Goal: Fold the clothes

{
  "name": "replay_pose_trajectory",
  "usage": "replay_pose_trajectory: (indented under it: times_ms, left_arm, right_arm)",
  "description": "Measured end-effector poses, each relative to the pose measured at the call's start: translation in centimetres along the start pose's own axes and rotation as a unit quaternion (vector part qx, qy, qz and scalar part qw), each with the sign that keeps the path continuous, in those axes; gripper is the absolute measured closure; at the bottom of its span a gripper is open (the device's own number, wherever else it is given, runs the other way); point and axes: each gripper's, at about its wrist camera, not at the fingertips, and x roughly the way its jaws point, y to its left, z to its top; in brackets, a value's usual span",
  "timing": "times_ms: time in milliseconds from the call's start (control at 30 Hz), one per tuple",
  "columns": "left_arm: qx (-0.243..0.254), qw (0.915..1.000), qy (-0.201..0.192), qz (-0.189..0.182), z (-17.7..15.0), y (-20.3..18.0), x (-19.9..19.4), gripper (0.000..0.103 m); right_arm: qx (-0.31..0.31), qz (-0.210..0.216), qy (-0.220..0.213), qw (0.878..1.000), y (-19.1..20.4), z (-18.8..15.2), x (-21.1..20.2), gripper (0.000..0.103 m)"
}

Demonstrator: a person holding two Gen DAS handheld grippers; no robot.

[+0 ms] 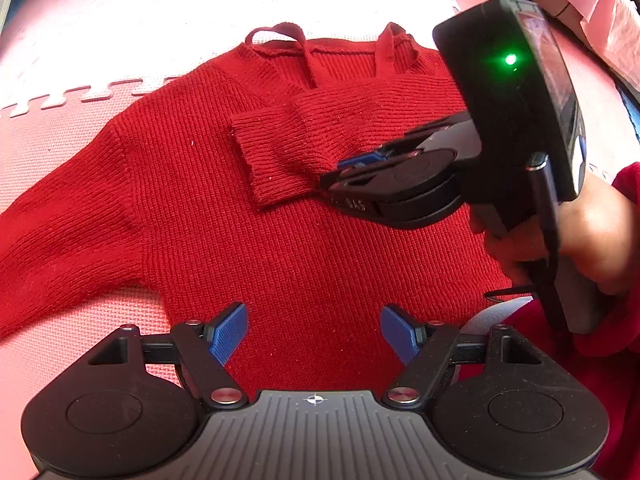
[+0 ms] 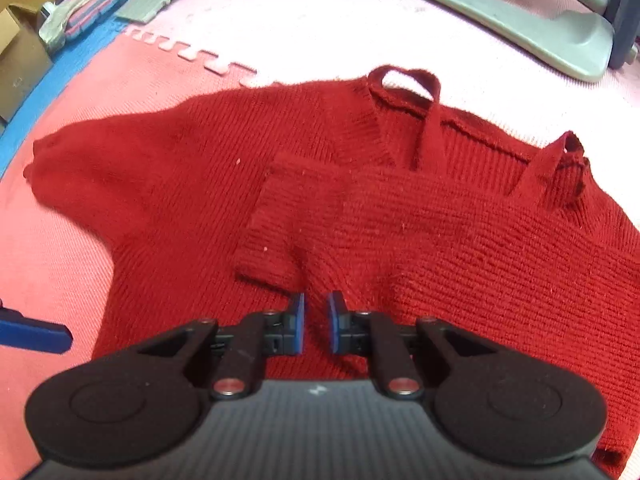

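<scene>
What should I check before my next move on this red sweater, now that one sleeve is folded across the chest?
1. Sleeve cuff lies on the sweater body: ok.
2. Right gripper has let go: not ok, its narrow jaws are pinching sleeve fabric.
3. Left gripper is ready, jaws wide and empty above the hem: ok.
4. Other sleeve is spread on the mat, reachable: ok.
5. Neck straps are tucked in: not ok, one loops beyond the collar.
6. Folded sleeve is flat, without bunching: cannot tell.
</scene>
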Motion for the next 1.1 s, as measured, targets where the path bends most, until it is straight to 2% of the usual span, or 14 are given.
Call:
replay_pose_trajectory:
  times_ms: [100,167,300,433,500,600,700,800,867,1000,1100]
  left_arm:
    - [-0.004,1.0000,-0.001,-0.001,-0.1,0.2,-0.1,0.027]
    - [-0.003,1.0000,-0.002,-0.001,0.0,0.4,-0.2,0.027]
    - [-0.003,1.0000,-0.001,-0.002,-0.2,0.5,-0.1,0.027]
    - [-0.004,1.0000,0.003,-0.005,-0.3,0.5,0.1,0.027]
    - [-0.002,1.0000,0.005,-0.006,-0.3,0.4,0.2,0.027]
    - [0.000,1.0000,0.006,-0.007,-0.2,0.3,0.3,0.027]
    - [0.001,1.0000,0.007,-0.003,-0.2,0.3,0.1,0.027]
    - [-0.002,1.0000,0.005,-0.003,-0.2,0.6,-0.3,0.027]
    - [-0.004,1.0000,0.007,-0.001,-0.2,0.8,-0.4,0.027]
    - [-0.012,0.9999,0.007,-0.002,-0.1,0.9,-0.2,0.027]
    - [-0.008,0.9999,0.005,-0.007,0.1,0.4,-0.1,0.027]
  right_arm:
    - [-0.042,0.024,-0.004,0.999,1.2,0.3,0.5,0.089]
    - [-0.052,0.021,0.000,0.998,1.5,0.4,1.4,0.089]
    - [-0.038,0.014,0.008,0.999,1.2,0.5,3.3,0.090]
    - [-0.029,0.022,-0.010,0.999,1.2,0.1,3.9,0.089]
    - [-0.020,0.038,-0.011,0.999,1.1,0.1,3.8,0.091]
    - [-0.009,0.093,0.014,0.996,1.4,0.2,4.2,0.102]
    - [-0.022,0.095,0.021,0.995,2.6,-0.2,4.9,0.102]
    - [-0.016,0.097,0.011,0.995,2.5,-0.2,3.8,0.102]
    - [-0.007,0.083,0.005,0.996,1.7,-0.2,2.4,0.101]
    - [0.009,0.017,-0.005,1.000,-1.4,-0.8,0.2,0.100]
    - [0.035,-0.018,0.003,0.999,-4.1,-1.6,0.7,0.100]
